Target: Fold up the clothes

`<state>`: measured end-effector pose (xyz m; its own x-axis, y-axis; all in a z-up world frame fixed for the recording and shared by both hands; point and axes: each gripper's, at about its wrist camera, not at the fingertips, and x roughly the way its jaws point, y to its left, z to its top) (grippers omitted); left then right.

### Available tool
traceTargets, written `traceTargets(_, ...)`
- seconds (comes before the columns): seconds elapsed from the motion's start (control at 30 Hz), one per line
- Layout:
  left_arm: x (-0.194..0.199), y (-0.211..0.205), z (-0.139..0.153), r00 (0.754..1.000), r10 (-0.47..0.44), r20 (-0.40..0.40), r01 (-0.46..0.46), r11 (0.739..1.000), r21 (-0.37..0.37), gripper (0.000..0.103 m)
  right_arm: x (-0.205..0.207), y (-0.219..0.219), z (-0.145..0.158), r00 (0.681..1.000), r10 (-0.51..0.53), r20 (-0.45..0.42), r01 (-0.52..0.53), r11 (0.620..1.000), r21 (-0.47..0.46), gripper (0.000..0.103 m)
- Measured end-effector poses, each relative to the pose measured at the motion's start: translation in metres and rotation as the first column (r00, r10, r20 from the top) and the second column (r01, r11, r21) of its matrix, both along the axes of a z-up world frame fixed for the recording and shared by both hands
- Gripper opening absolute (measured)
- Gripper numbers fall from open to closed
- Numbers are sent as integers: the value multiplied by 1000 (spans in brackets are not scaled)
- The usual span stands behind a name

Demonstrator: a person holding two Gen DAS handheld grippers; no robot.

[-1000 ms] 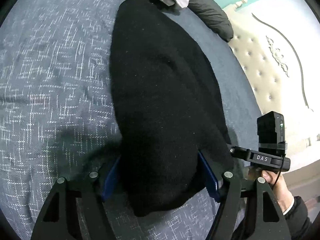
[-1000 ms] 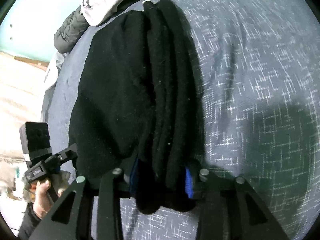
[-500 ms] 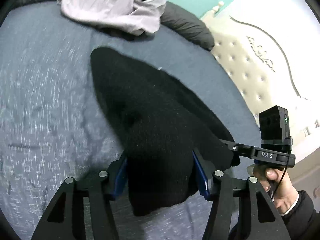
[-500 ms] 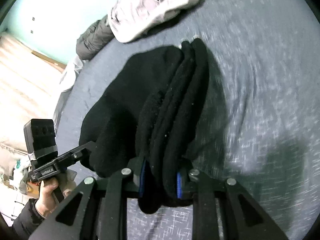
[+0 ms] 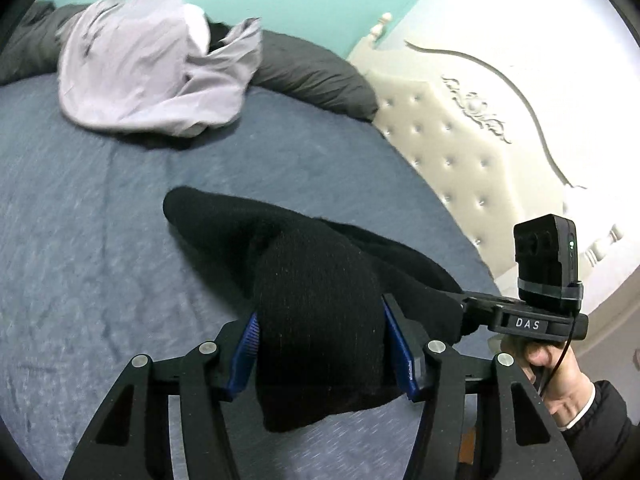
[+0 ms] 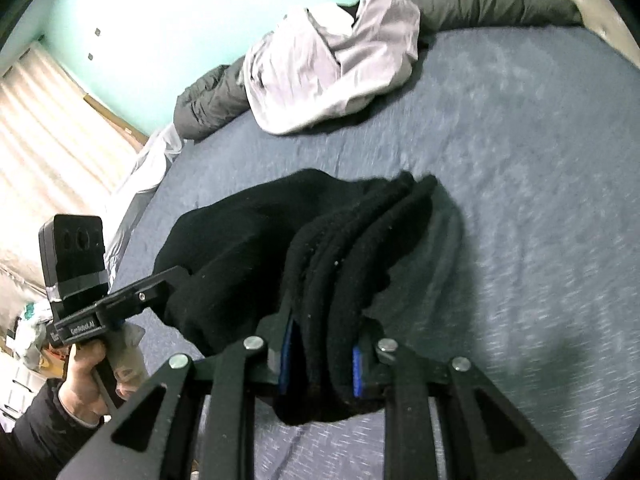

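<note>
A black knitted garment (image 5: 316,292) hangs between both grippers above the blue-grey bed (image 5: 100,240). My left gripper (image 5: 320,344) is shut on one thick bunched end of it. In the right wrist view the same garment (image 6: 248,248) shows several stacked folds, and my right gripper (image 6: 320,356) is shut on those layers. Its far end droops toward the bedcover. Each gripper appears in the other's view, held by a hand (image 5: 556,376) in a dark sleeve; the left one is held by a hand (image 6: 86,364).
A crumpled pale lilac garment (image 5: 148,68) lies at the far side of the bed against dark grey pillows (image 5: 312,76). A cream tufted headboard (image 5: 460,152) stands to the right. Teal wall behind; a curtain (image 6: 52,132) hangs at the left.
Both grippers have lifted and pulled back with the black garment, which lay long and flat on the bed a second ago and now hangs bunched and raised.
</note>
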<state>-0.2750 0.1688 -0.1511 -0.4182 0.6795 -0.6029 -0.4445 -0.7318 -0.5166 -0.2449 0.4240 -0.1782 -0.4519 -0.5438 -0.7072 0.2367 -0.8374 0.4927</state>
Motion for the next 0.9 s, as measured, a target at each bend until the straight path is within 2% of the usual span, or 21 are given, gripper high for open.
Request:
traceTargets(0.37,-16,132,51,992,-110,-64,111,993,27,60,9,95,65,992,-68,-104,74,996,59,21)
traceTargets(0.67,-48,253,57,978,-183,-102,188,981,40,61,2,210,92,975,-153,-164,175,976,129,21)
traceTargets(0.9,-74,348,55,971,-193,-142,201,979,44,61,-23,292,108,953,-197,-228,246,946,212,21)
